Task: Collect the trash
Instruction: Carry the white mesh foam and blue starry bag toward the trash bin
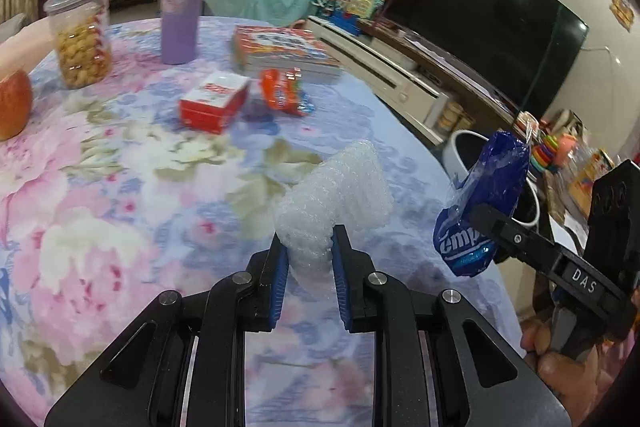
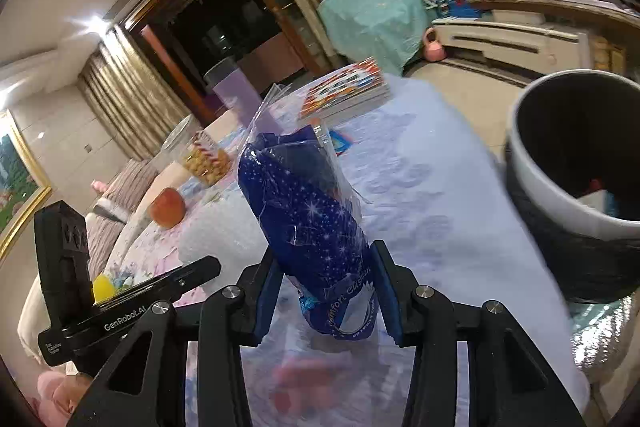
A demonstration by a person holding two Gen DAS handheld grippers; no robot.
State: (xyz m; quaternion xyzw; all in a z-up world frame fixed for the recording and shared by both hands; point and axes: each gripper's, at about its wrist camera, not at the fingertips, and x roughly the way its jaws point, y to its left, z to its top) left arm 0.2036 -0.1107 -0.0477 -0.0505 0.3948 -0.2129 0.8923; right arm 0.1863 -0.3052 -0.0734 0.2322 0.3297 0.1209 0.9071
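Note:
My left gripper point(image 1: 308, 247) is shut on a crumpled piece of clear bubble wrap point(image 1: 340, 195) and holds it above the floral tablecloth point(image 1: 120, 207). My right gripper point(image 2: 326, 267) is shut on a blue plastic tissue wrapper point(image 2: 308, 211) and holds it above the table's right edge. The wrapper point(image 1: 488, 199) and the right gripper also show at the right of the left wrist view. A bin with a white rim point(image 2: 536, 163) stands beside the table, to the right of the wrapper; it holds some trash. An orange snack wrapper point(image 1: 282, 93) lies further back on the table.
On the table stand a cookie jar point(image 1: 82, 35), a purple tumbler point(image 1: 180, 7), a red and white box point(image 1: 214, 103), a book point(image 1: 284, 51) and an apple point(image 1: 14, 105). A TV point(image 1: 480, 27) and a white cabinet point(image 1: 392, 75) stand beyond the table.

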